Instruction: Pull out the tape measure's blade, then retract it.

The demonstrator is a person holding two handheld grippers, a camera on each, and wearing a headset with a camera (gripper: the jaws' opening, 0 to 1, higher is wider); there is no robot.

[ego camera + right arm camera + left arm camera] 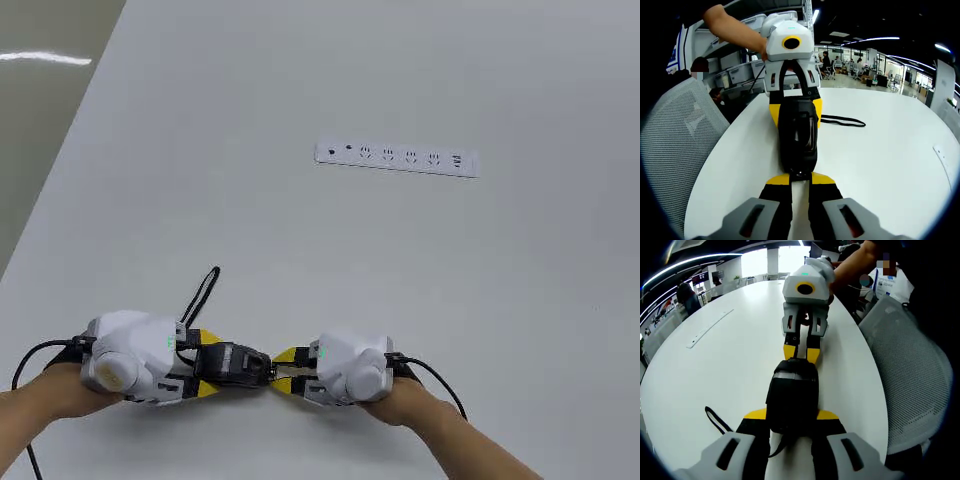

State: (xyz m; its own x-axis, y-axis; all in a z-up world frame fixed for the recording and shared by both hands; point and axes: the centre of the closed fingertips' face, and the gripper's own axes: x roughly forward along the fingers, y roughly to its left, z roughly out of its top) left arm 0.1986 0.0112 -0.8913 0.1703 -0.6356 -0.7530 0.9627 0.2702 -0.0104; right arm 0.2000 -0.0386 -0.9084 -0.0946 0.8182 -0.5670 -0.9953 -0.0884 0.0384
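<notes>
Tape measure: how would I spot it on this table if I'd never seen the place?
Look at the near edge of the white table, far from the power strip. There the left gripper and right gripper face each other, and the tape measure is the small black case between their yellow tips.

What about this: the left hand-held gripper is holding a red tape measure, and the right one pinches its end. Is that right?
Not quite. The tape measure is black, not red; the left gripper view shows it. The rest stands: the left hand-held gripper is holding it, and the right hand-held gripper pinches its end.
</notes>
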